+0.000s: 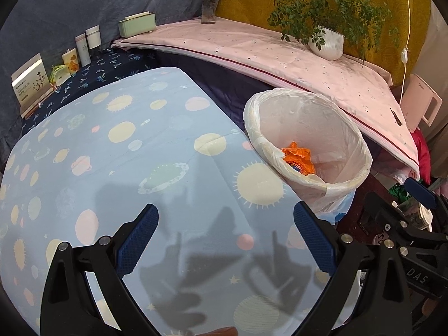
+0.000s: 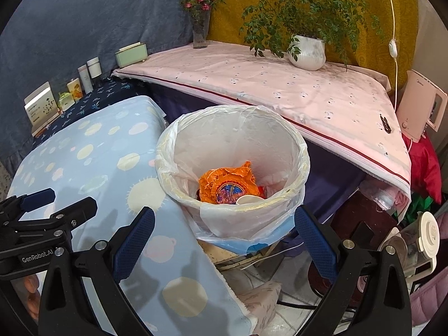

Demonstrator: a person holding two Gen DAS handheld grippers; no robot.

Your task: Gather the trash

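Orange wrapper (image 2: 228,183) sits crumpled in the bottom of the bin (image 2: 303,165), a small white cup (image 2: 246,199) tucked right against it. The bin's lined with a white bag and stands just beside my blue planet-print bench (image 1: 126,168). My right tool (image 2: 224,232) hangs wide above the bin, holding nothing; my left tool (image 1: 225,235), also wide, is over the bench.
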